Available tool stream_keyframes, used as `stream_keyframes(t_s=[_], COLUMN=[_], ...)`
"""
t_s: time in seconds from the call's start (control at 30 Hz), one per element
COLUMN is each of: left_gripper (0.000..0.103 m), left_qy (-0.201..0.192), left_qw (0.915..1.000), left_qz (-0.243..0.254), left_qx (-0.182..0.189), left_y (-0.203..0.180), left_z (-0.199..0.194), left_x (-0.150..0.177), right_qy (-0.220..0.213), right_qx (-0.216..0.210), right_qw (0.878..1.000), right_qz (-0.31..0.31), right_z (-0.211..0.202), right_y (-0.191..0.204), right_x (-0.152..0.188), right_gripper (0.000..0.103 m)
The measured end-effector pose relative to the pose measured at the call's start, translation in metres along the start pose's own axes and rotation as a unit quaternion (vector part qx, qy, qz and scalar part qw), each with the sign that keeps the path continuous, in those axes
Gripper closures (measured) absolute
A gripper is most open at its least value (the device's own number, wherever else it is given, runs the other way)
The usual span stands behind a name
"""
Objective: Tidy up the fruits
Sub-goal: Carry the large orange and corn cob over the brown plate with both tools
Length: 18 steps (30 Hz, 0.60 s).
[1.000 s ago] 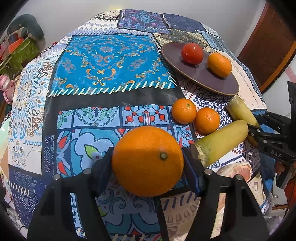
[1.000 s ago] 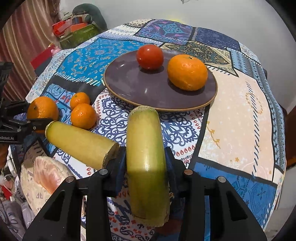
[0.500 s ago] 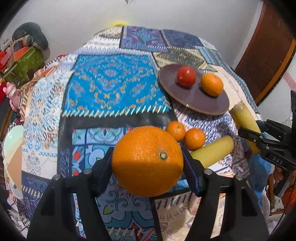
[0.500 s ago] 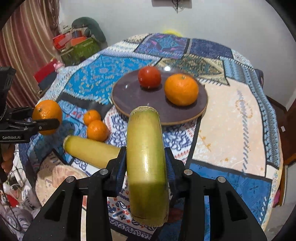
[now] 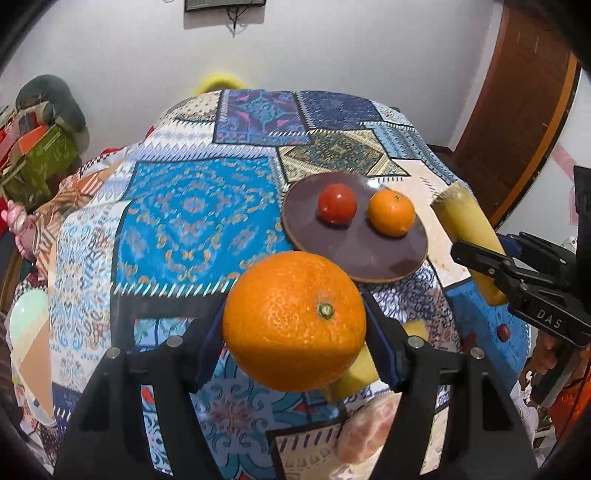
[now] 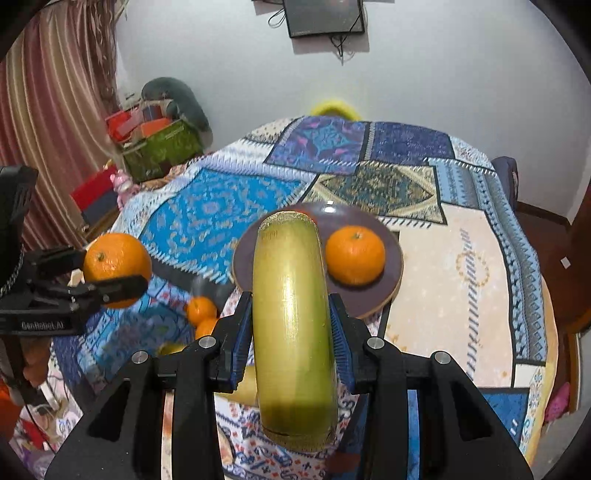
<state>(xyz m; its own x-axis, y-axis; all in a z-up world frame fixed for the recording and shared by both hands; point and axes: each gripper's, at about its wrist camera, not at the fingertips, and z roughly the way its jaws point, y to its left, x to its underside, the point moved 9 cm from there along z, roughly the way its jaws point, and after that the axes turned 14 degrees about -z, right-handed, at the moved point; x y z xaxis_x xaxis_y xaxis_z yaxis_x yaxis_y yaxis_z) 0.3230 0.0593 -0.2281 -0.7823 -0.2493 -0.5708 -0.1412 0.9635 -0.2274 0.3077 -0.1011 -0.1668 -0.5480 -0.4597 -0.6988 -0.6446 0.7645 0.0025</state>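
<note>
Left wrist: orange (image 5: 293, 320) between tool (image 5: 293, 341) pads.

Behind your table: patchwork cloth (image 5: 192, 206) covered top, blue panel at centre. White wall (image 6: 443, 92) carried dark screen (image 6: 325, 16) with dangling cables. Striped curtain (image 6: 48, 122) hung at left in right view. Green box (image 6: 162, 147) sat beside it, grey cushion (image 6: 177, 98) above. Brown door (image 5: 517, 122) stood at right in left view.
</note>
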Motion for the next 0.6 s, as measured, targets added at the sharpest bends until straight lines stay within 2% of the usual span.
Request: stream_keyframes(t_s=[0.3, 0.6], left_gripper=[0.035, 0.035], left_qy=[-0.008, -0.004], left_qw=[0.9999, 0.9998], left_qz=[0.009, 0.018], left_qx=[0.002, 0.005], left_y=[-0.011, -0.019], left_z=[0.017, 0.043], left_x=[-0.026, -0.043], right_qy=[-0.023, -0.023], right_qx=[0.014, 0.015], right_qw=[1.000, 0.999], right_qz=[0.011, 0.018], right_z=[0.004, 0.029], right_y=[-0.016, -0.030], right_x=[-0.021, -0.033], right_gripper=[0.067, 0.067])
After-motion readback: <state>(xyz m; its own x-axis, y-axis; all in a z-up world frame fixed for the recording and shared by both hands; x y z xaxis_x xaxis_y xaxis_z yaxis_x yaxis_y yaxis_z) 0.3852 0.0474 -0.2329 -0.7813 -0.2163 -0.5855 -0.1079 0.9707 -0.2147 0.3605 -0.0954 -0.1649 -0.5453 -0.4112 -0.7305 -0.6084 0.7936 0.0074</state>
